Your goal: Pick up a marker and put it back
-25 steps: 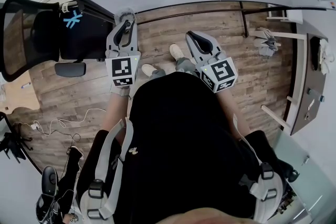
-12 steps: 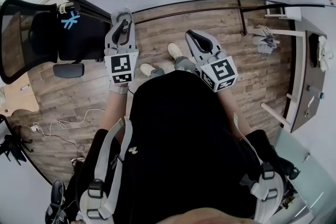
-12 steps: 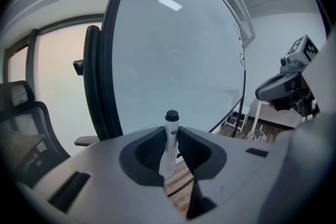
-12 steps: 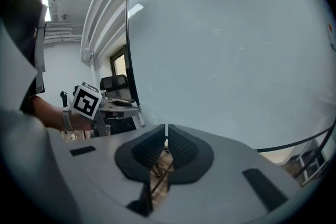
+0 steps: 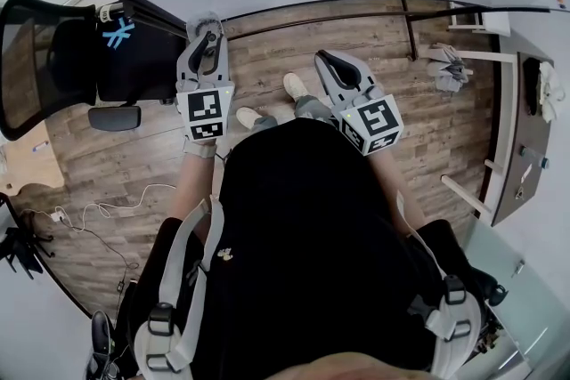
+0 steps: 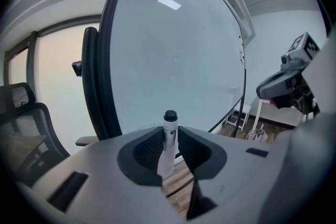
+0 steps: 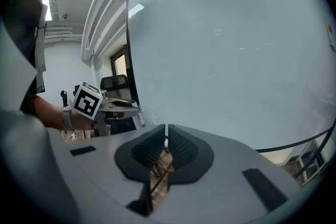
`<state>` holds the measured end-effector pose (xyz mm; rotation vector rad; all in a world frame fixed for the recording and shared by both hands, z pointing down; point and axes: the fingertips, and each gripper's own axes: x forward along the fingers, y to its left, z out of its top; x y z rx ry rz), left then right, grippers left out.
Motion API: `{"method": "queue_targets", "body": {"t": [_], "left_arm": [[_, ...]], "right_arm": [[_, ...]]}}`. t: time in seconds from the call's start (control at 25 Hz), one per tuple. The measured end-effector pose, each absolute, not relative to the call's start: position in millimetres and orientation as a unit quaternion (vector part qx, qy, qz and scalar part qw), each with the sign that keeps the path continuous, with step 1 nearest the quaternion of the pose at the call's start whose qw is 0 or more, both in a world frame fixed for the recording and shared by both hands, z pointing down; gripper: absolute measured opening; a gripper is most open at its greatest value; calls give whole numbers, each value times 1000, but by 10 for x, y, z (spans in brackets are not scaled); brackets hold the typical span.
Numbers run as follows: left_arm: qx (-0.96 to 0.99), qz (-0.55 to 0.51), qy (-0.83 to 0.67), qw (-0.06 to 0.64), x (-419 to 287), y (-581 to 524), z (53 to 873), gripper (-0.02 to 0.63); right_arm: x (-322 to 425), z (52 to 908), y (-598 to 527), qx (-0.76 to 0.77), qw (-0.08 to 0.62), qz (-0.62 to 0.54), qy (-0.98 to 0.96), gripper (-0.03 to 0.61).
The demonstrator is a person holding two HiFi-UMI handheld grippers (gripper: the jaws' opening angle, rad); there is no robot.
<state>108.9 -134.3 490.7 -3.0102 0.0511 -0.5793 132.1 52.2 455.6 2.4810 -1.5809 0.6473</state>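
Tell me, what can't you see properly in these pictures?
1. Bottom end of the marker: left gripper view, hidden between the jaws of the left gripper, which are shut on it.
2. Print on the marker: left gripper view, too small and blurred to read.
3. Both shoes: head view, partly hidden by the person's black top.

Bright, even indoor light is seen throughout, and only soft shadows are cast. Ceiling strip lights are mirrored as glare on the large glossy white board [image 6: 173, 60]. A warm glow is admitted by the tall peach-tinted window [image 6: 55, 92]. Straight edges are bent by fisheye distortion, corners are blackened in both gripper views, and the white black-capped marker [image 6: 169, 136] is rendered slightly soft.
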Motion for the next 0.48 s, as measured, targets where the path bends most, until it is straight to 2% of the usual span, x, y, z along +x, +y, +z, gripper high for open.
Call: {"method": "queue_targets", "body": {"t": [0.48], "left_arm": [[-982,-182,43,40,988,-1361,4789,86]], "right_arm": [[1332,4530,420,803,67,207,-555,26]]}}
